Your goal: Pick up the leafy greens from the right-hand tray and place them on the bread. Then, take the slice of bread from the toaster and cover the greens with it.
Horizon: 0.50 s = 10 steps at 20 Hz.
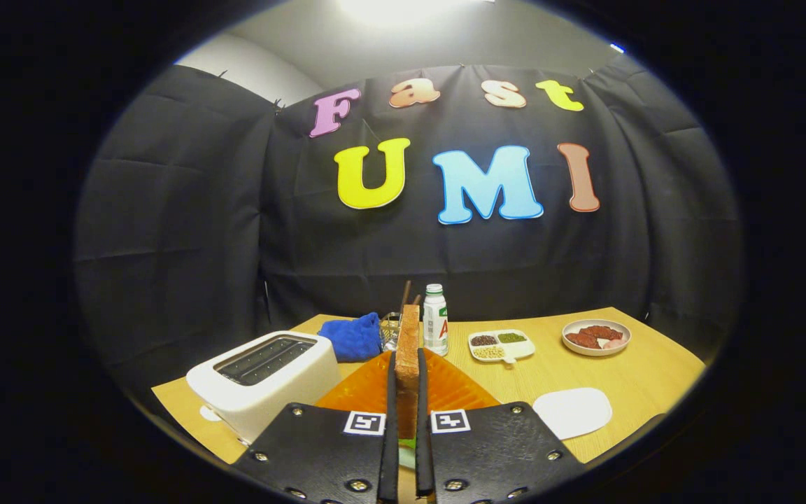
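My gripper [407,358] is shut on a slice of toasted bread [408,336], which stands upright and edge-on between the two fingers. Below it lies an orange plate [357,392]. A small patch of leafy green [408,443] peeks out low between the fingers; whatever it rests on is hidden. The white toaster [263,378] stands to the left of the fingers, its slots looking dark and empty from here. A flat white tray [572,411] lies to the right with nothing on it.
Beyond the orange plate are a blue cloth [354,336], a glass with sticks [392,325] and a white bottle [435,318]. A divided dish of beans [501,345] and a bowl of red food [596,337] sit further right on the wooden table [655,371].
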Each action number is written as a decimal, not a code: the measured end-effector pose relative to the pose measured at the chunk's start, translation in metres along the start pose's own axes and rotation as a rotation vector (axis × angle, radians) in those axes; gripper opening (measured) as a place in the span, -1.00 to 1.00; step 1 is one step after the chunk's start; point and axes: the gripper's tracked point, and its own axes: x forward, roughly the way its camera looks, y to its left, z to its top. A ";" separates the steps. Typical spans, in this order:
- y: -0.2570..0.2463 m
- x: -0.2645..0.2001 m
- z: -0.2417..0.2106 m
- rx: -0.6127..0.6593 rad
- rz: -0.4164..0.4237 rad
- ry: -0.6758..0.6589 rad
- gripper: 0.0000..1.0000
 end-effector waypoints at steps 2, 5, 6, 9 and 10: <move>-0.006 -0.002 -0.008 0.000 0.006 0.005 -0.81; -0.011 -0.002 -0.023 0.007 0.012 0.027 -0.81; -0.010 -0.001 -0.028 0.010 0.023 0.039 -0.81; -0.012 0.000 -0.041 0.025 0.038 0.066 -0.81; -0.012 0.001 -0.044 0.024 0.045 0.073 -0.81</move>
